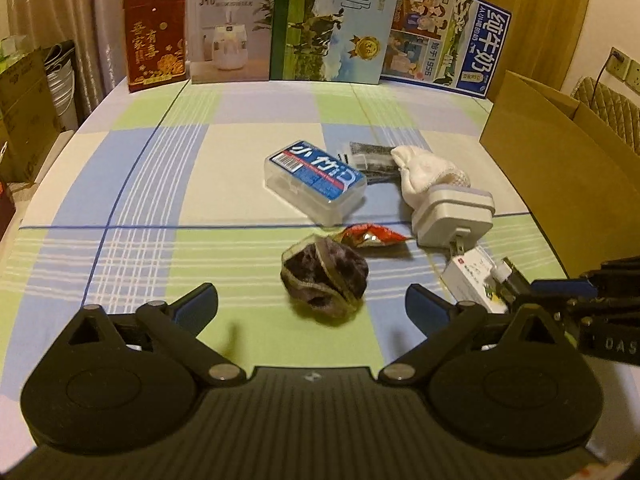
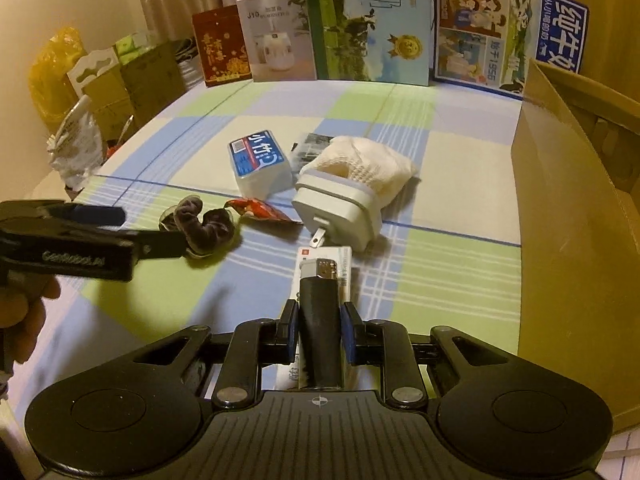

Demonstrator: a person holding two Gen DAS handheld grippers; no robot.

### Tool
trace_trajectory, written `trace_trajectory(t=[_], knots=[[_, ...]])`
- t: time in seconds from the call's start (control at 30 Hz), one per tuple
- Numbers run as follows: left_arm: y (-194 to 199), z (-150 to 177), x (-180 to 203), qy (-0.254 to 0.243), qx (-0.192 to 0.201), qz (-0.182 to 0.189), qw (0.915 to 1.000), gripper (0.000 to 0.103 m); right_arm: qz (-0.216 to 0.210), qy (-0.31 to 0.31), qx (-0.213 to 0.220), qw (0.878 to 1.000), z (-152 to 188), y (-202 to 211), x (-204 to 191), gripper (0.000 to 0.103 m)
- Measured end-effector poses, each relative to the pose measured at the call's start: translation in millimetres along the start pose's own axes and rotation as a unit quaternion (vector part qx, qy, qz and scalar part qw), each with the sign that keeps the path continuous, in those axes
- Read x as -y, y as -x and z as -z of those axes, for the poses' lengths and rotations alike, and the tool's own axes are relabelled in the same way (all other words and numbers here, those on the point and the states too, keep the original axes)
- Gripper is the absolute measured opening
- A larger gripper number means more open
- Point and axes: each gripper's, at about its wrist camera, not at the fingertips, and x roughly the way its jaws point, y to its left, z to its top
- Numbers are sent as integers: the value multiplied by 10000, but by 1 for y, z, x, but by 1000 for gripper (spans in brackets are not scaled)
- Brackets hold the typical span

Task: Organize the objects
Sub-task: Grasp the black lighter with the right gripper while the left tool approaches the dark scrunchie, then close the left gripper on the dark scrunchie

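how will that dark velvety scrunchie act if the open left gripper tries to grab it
The scrunchie is a bunched ring of fabric, so it will probably squash and flop, not hold shape. It looks light, so a nudge from the left gripper may slide it on the cloth. Being soft, it is unlikely to roll or break.

The lighter's base hides behind the right gripper's body, and it covers most of the small white box beneath. The sock buries part of the dark packet. The cardboard box at the table's right edge runs out of frame
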Motion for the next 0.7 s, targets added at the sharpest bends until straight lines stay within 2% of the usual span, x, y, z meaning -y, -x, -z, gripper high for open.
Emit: trace_trajectory(t=[0.2, 0.33, 0.4, 0.43, 0.47, 0.53, 0.7], knots=[[-17, -8, 5, -223, -5, 87, 9997, 84, 19, 28, -36, 10000, 2, -3, -2, 19], [-31, -10, 9, -318, -146, 47, 9994, 64, 28, 67, -25, 10000, 4, -4, -4, 19], [-35, -9, 10, -304, -212, 35, 9993, 52, 36, 61, -27, 10000, 4, -4, -4, 19], [-36, -8, 10, -310, -242, 27, 9992, 41, 42, 64, -22, 10000, 4, -4, -4, 19], [-36, -8, 11, -304, -254, 44, 9992, 38, 54, 63, -21, 10000, 4, -4, -4, 19], [-35, -6, 12, -268, -271, 131, 9992, 25, 58, 37, -20, 10000, 4, -4, -4, 19], [-26, -1, 18, -206, -276, 199, 9992, 19, 107, 9, 38, 9999, 5, 0, -3, 19]])
